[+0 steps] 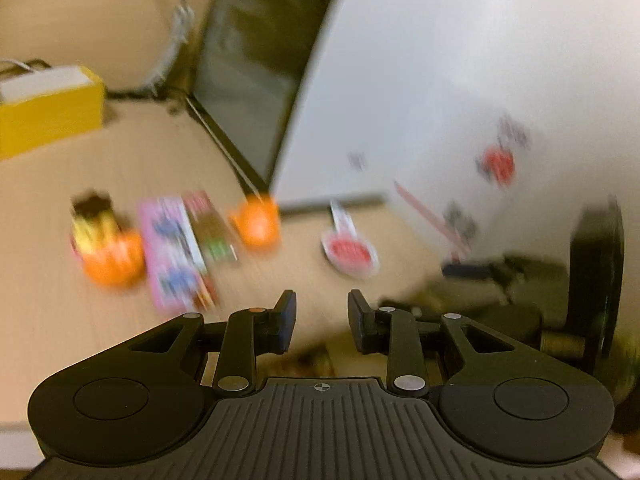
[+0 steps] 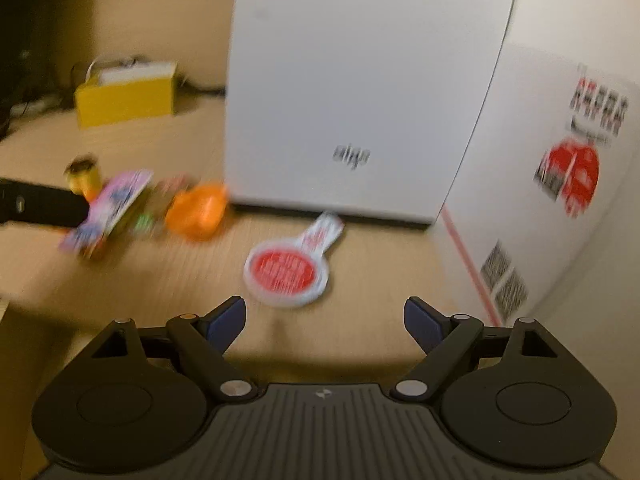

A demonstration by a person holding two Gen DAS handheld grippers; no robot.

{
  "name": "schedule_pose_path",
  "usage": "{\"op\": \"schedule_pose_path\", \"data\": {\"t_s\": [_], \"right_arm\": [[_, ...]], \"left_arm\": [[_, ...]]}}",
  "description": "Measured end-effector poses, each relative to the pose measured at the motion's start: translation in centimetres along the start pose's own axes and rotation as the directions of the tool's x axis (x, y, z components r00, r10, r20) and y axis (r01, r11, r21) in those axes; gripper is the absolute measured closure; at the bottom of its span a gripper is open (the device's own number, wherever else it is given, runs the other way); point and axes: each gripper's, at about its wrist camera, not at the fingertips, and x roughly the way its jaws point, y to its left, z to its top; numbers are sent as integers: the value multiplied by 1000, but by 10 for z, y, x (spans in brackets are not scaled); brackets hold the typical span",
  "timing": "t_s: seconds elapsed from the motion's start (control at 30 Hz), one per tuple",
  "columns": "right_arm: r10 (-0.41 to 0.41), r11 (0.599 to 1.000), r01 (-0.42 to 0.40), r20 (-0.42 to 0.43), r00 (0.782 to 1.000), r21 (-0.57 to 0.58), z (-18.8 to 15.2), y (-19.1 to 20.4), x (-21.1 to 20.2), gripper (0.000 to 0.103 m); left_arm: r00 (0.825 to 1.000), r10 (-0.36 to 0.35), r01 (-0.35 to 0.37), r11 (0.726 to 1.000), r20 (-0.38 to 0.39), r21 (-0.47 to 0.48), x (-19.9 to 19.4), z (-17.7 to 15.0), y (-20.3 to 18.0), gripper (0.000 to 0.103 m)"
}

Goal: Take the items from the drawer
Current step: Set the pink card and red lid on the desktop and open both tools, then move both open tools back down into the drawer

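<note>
Blur smears everything on the pale wood-grain bench (image 2: pixel 360 240). Far left, a yellow box (image 2: pixel 126 98); then a flat pink packet (image 2: pixel 108 212), a rounded orange pouch (image 2: pixel 198 212), and a paddle-shaped white sachet (image 2: pixel 290 266) with a red disc, all lying before smooth white cartons (image 2: pixel 348 80). Left gripper (image 1: pixel 322 314): fingers narrowly apart, empty. Right gripper (image 2: pixel 325 322): fingers wide apart, empty. Drawer not visible.

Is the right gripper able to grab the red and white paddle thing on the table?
Probably yes. The right gripper is open and empty, and the red and white paddle lies flat on the table just ahead of its fingertips with nothing between. The white box stands behind it, not in the way.
</note>
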Motion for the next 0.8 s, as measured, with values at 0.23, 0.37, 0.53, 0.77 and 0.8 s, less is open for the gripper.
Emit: {"op": "schedule_pose_path", "data": {"t_s": [0.23, 0.37, 0.53, 0.77, 0.8], "right_arm": [[16, 999, -19, -63, 998, -40, -40, 10, -1, 16], [-9, 998, 5, -64, 998, -63, -59, 11, 4, 16], [-15, 999, 11, -88, 996, -38, -72, 7, 9, 16], [-30, 998, 34, -76, 997, 49, -75, -7, 6, 16], [-31, 998, 35, -79, 996, 59, -75, -9, 6, 16]], "left_arm": [[987, 62, -51, 995, -151, 80, 20, -42, -16, 72], [972, 116, -105, 992, -205, 65, 23, -55, -9, 72], [964, 145, -139, 989, -224, 42, 23, -59, -3, 72], [951, 171, -160, 985, -257, 64, 21, -63, 2, 72], [949, 174, -162, 984, -262, 69, 22, -64, 3, 72]]}}
